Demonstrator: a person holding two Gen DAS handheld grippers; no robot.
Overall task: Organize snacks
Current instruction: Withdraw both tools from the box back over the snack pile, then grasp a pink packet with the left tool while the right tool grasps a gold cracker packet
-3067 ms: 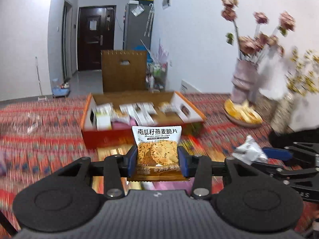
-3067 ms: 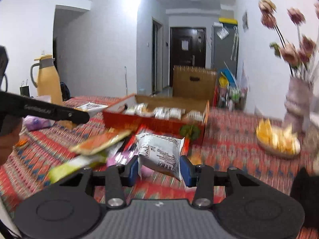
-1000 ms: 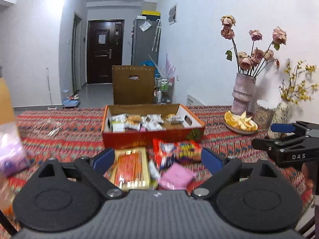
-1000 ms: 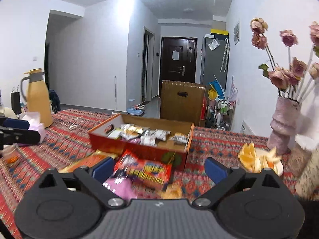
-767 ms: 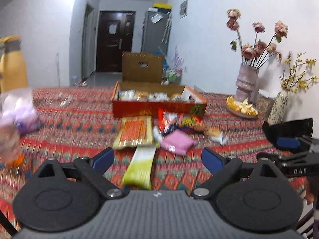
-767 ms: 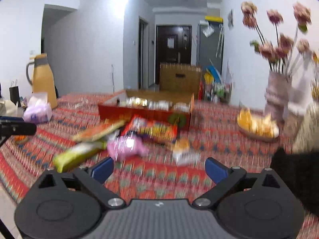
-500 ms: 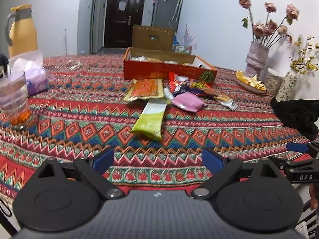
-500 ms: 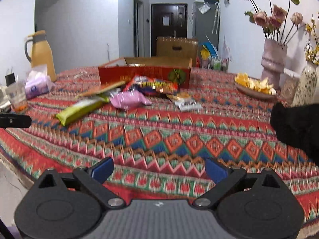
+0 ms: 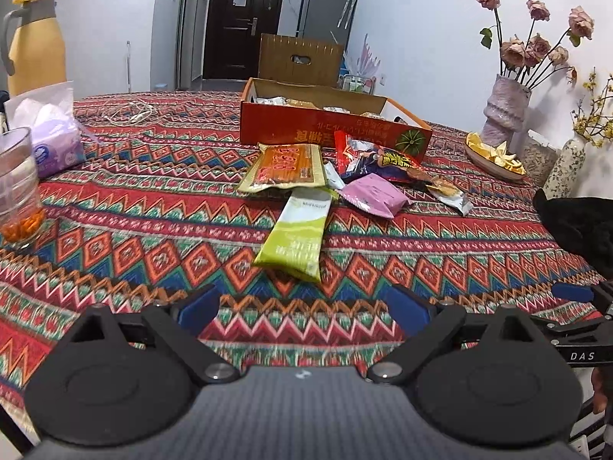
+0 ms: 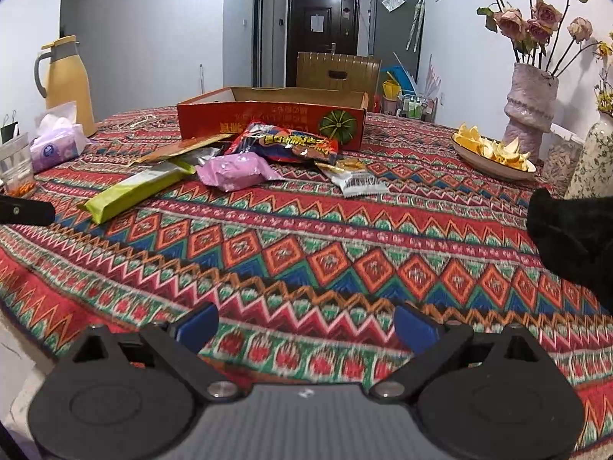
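Observation:
An orange cardboard box [image 9: 329, 130] [image 10: 268, 119] holding several small snack packs stands far back on the patterned tablecloth. In front of it lie loose snacks: an orange flat pack [image 9: 287, 166], a green bar pack [image 9: 297, 235] [image 10: 134, 189], a pink pack [image 9: 373, 195] [image 10: 235, 170], a red and blue bag [image 9: 377, 159] [image 10: 291, 143] and a small silver pack [image 9: 448, 193] [image 10: 354, 180]. My left gripper [image 9: 302, 312] is open and empty, low near the table's front edge. My right gripper [image 10: 304, 326] is open and empty there too, also showing in the left wrist view [image 9: 574, 295].
A glass [image 9: 17, 188] and a purple tissue pack [image 9: 53, 136] stand at the left, with a yellow jug [image 10: 65, 84] behind. A fruit plate [image 10: 492, 157], a vase of dried roses [image 10: 530, 107] and a black cloth [image 10: 571, 237] are at the right.
Both grippers let go of their snack packs, opened, and pulled back from the box to the table's front edge. In the last half second they have barely moved.

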